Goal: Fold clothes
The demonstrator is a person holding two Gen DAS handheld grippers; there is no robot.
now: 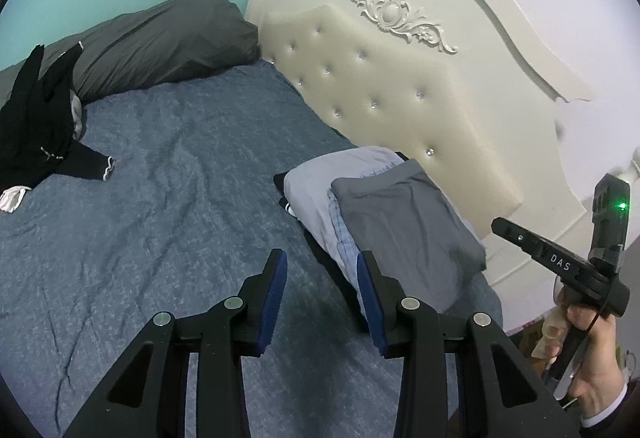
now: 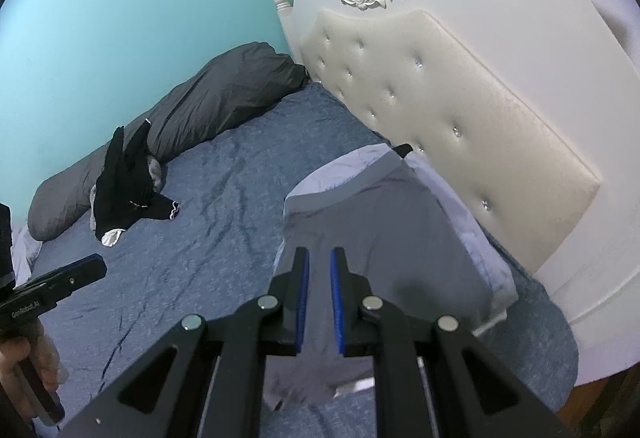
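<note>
A stack of folded clothes with a grey piece (image 1: 404, 222) on top lies on the blue bed sheet (image 1: 180, 177) by the headboard. In the right wrist view the same grey piece (image 2: 380, 222) sits just beyond my right gripper (image 2: 320, 254), whose pads stand a thin slit apart with nothing between them. My left gripper (image 1: 322, 258) hovers open and empty over the sheet at the stack's near left edge. A heap of unfolded black clothes (image 1: 36, 125) lies far left against the pillow, and the same black heap (image 2: 124, 181) shows in the right wrist view.
A long dark grey pillow (image 1: 160, 41) runs along the turquoise wall. The cream tufted headboard (image 1: 380, 89) rises right behind the stack. A hand (image 1: 592, 358) holds the right gripper at the bed's right edge. Wrinkled blue sheet (image 2: 208, 230) spreads between stack and heap.
</note>
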